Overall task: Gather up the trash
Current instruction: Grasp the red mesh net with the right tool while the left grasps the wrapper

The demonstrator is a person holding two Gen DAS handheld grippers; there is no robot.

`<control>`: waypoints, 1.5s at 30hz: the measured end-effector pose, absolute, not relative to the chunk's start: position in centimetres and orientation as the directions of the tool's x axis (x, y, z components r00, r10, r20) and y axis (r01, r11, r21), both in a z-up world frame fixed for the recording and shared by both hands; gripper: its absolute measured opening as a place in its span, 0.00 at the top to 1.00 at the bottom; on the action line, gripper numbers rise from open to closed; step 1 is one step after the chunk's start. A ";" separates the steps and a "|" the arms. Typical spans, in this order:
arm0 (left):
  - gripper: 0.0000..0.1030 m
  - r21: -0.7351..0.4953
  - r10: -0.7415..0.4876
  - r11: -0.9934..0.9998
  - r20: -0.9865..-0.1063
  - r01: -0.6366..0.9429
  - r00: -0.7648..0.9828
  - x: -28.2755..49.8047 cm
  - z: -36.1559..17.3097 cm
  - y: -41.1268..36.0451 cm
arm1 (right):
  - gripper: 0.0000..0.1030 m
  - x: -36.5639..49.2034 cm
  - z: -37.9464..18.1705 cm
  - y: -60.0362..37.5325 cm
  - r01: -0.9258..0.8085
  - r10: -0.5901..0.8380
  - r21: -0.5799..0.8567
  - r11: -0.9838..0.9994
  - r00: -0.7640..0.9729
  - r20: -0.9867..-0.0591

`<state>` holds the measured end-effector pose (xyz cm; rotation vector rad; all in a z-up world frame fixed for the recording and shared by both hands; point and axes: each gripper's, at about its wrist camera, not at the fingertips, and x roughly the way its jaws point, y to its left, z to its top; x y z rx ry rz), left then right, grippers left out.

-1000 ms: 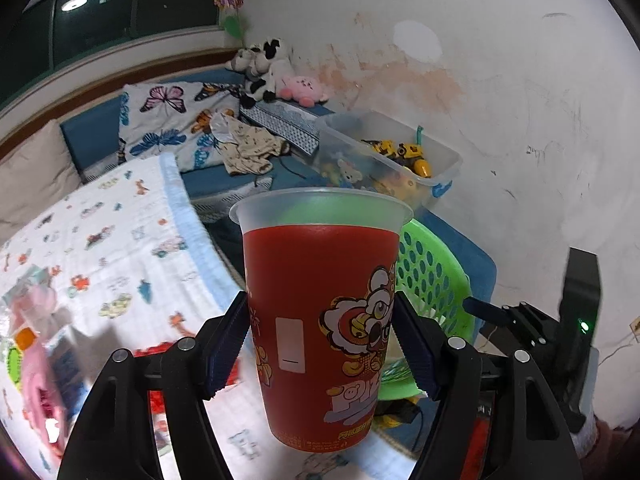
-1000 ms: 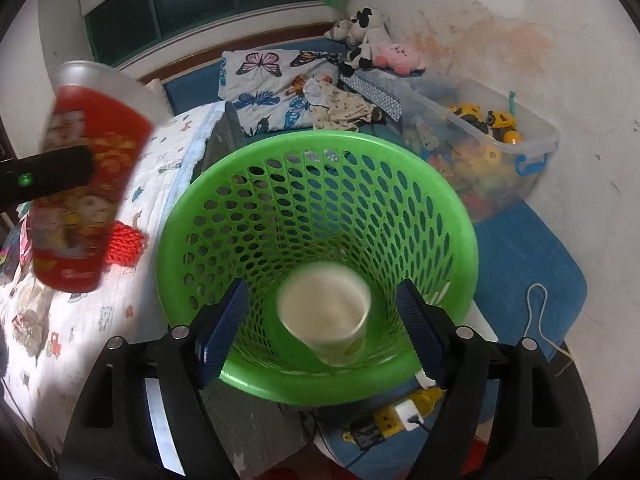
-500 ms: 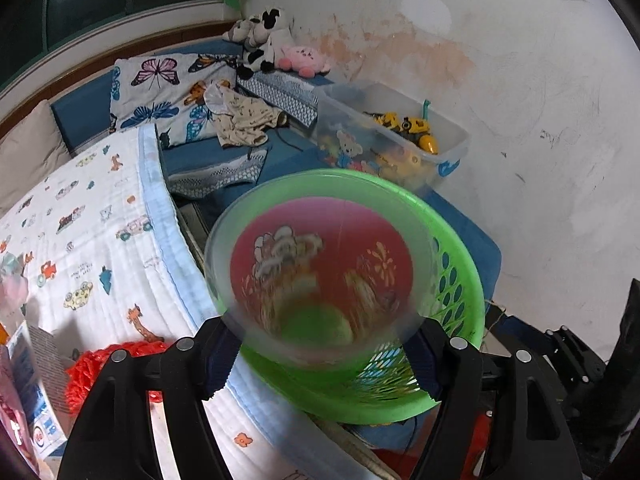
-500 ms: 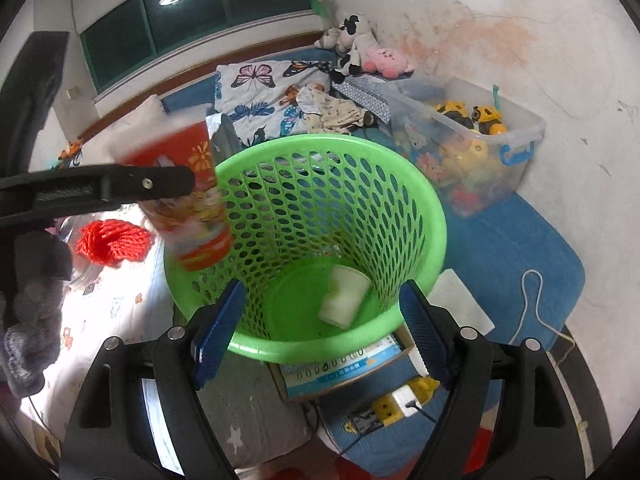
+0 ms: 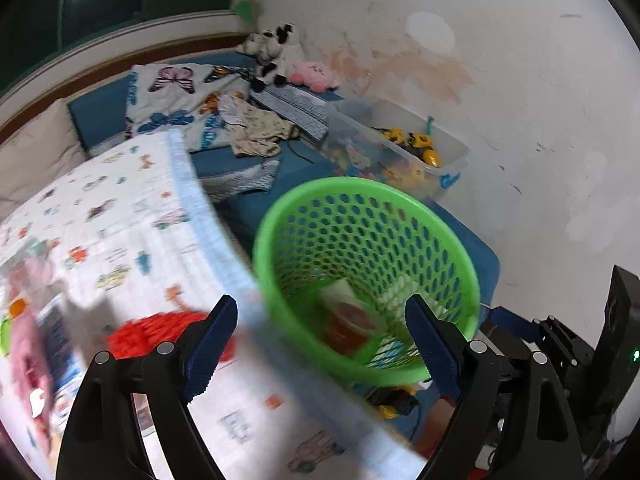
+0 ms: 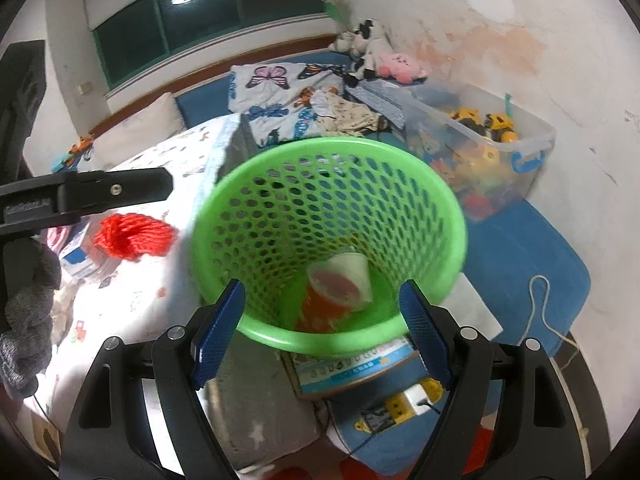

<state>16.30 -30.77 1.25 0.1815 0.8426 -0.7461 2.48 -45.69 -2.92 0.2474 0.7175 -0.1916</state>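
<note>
Bright ceiling-lamp light, strong fisheye bending, motion blur lower left.

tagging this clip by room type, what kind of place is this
Most likely a child's bedroom at home: a bed with a cartoon-print blanket, plush toys against the wall, and a clear toy bin beside the green basket.

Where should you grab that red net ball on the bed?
Pinch the red net across its bunched middle, coming from above. It lies loose and crumpled on the blanket, so soft mesh should gather between the jaws. Both grippers are open.
</note>
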 end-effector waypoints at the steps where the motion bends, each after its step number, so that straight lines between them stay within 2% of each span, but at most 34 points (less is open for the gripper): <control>1: 0.19 -0.131 -0.517 0.748 -0.729 0.651 0.448 16.2 1.5 -29.8 | 0.23 2.8 -2.8 -45.3 0.246 -0.081 0.156 0.957 0.740 -0.668; 9: 0.19 -0.078 -0.443 0.824 -0.706 0.561 0.553 15.4 2.7 -22.7 | 0.23 5.5 -2.0 -41.1 0.126 0.001 0.145 0.981 0.751 -0.660; 27: 0.19 -0.108 -0.311 0.936 -0.701 0.335 0.642 13.6 1.8 -8.6 | 0.17 13.0 -2.7 -33.0 -0.169 0.200 0.113 0.979 0.698 -0.688; 36: 0.19 -0.107 -0.293 0.944 -0.705 0.312 0.645 11.2 0.5 -4.5 | 0.17 16.9 -4.6 -30.4 -0.269 0.241 0.072 0.960 0.672 -0.701; 45: 0.19 -0.118 -0.297 0.939 -0.752 0.324 0.589 10.0 -2.8 -3.0 | 0.17 20.0 -6.3 -29.5 -0.290 0.233 0.051 0.956 0.640 -0.732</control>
